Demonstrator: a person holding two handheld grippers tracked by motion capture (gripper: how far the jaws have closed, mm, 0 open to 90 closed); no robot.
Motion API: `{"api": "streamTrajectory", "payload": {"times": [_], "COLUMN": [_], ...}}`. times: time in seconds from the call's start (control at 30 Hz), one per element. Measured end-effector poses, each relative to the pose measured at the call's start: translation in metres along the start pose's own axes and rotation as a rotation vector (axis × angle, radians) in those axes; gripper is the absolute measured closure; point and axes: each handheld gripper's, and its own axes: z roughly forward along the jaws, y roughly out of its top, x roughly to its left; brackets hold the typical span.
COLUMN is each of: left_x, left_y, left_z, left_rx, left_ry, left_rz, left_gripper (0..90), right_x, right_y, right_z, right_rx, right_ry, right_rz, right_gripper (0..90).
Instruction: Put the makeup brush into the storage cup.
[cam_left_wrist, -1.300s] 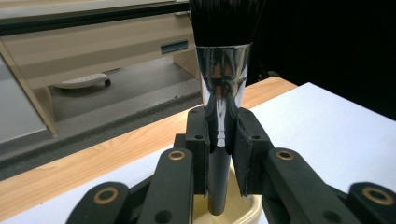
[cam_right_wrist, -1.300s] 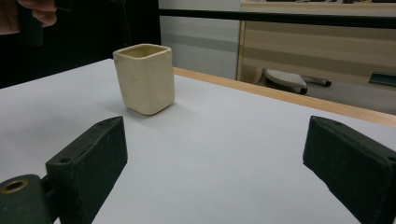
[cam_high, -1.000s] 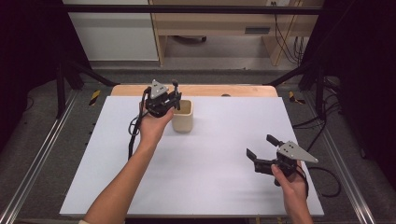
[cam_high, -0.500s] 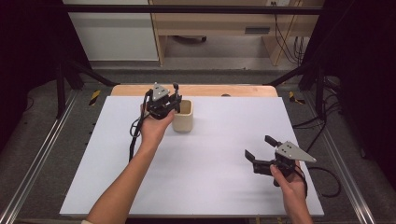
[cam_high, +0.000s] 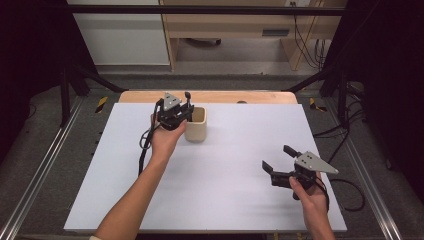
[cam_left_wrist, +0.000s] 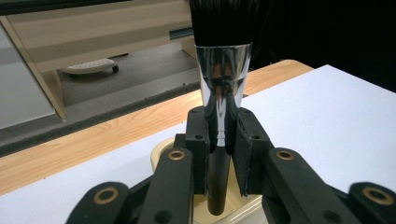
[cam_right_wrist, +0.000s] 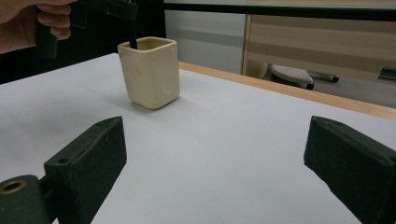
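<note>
Item: brush (cam_left_wrist: 223, 70), black bristles up, chrome collar, dark handle. I have it clamped in my left gripper (cam_high: 181, 111), jaws closed on the handle just under the collar. The handle tip hangs inside the mouth of the cream cup (cam_high: 195, 124), which stands near the far edge of the white table (cam_high: 225, 200), left of its middle.

Item: right gripper (cam_high: 280, 162), jaws wide apart, holding nothing, hovering near the table's right edge, well apart from the cup.

Risk, as I judge it: the handle sits close to the cup's near wall; lowering it off-line could catch the rim and tip or push the cup. Letting go too high could drop the brush hard and topple the cup with its top-heavy head.

Views: my left gripper view shows the grip point and the tip inside the cup; the right gripper view (cam_right_wrist: 224, 154) shows the cup (cam_right_wrist: 149, 72) from the side, standing upright and flat on the table.
</note>
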Motion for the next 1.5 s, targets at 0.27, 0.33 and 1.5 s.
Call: {"api": "streamTrajectory", "payload": {"times": [0.27, 0.33, 1.5], "left_x": [-0.001, -0.002, 0.003], "left_y": [-0.002, -0.003, -0.007], "left_z": [0.003, 0.003, -0.042], "left_rx": [0.009, 0.006, -0.107], "left_ry": [0.002, 0.006, -0.011], "left_rz": [0.014, 0.015, -0.007], "left_gripper": [77.0, 76.9, 41.5], "right_x": [0.000, 0.000, 0.001], "right_y": [0.000, 0.000, -0.002], "right_z": [0.000, 0.000, 0.003], "right_rx": [0.004, 0.004, 0.011], "right_ry": [0.000, 0.000, 0.006], "right_rz": [0.001, 0.001, -0.001], "right_gripper": [6.2, 6.2, 5.3]}}
